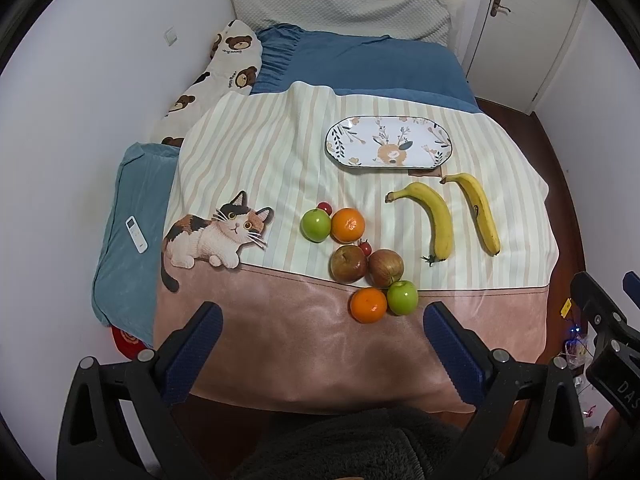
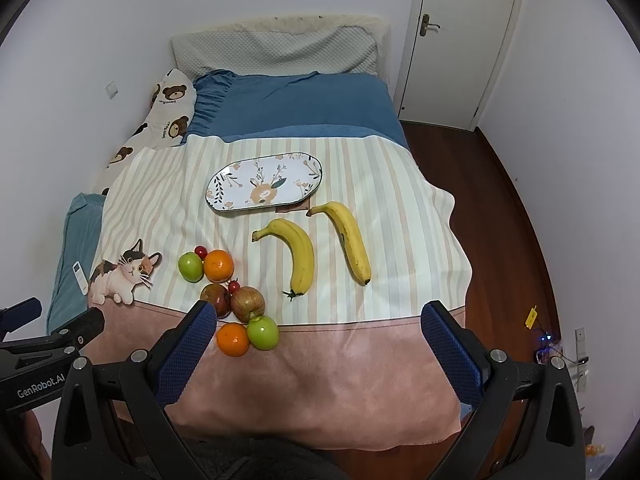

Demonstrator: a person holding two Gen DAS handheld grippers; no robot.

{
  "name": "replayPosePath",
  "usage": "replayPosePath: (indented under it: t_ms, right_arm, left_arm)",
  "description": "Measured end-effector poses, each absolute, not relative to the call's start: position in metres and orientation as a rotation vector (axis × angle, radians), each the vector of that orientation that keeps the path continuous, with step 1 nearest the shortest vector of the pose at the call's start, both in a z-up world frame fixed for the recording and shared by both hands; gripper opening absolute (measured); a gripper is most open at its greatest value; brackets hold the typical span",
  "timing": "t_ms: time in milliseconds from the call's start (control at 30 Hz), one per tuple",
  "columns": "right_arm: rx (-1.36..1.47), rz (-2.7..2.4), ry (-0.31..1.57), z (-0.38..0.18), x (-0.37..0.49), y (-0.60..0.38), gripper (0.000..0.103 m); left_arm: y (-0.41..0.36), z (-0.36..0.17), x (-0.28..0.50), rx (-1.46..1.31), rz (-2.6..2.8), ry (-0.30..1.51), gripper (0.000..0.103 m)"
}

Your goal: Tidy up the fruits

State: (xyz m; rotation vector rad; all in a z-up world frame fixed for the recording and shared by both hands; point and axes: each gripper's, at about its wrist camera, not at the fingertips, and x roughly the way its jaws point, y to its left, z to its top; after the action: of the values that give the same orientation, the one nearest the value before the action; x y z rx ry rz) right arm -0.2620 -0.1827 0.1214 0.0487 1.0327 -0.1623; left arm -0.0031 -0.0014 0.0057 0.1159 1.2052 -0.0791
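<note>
L tongs (image 1: 322, 354) spread wide, R tongs (image 2: 318, 354) spread wide, both holding nothing

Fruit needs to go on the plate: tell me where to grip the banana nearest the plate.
Take that banana at mid-body, right tongs coming from above, jaws across its narrow width. It lies flat, apart from the other banana.

This is a bedroom in a home: a bed (image 1: 360, 64) with a pillow (image 1: 340, 8) at 12 o'clock (bumpy and gray), and a white door (image 2: 460, 40) at 1 o'clock.
</note>
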Motion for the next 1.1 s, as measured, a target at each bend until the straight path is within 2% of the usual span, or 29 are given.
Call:
replayPosePath:
  t_ms: [1100]
  right_arm:
    - [0.086,-0.146,1.033,0.128,-0.278,-0.182,0.103]
  left_arm:
    - [-0.003,0.013,-0.008,0.124,-0.095,1.193,0.103]
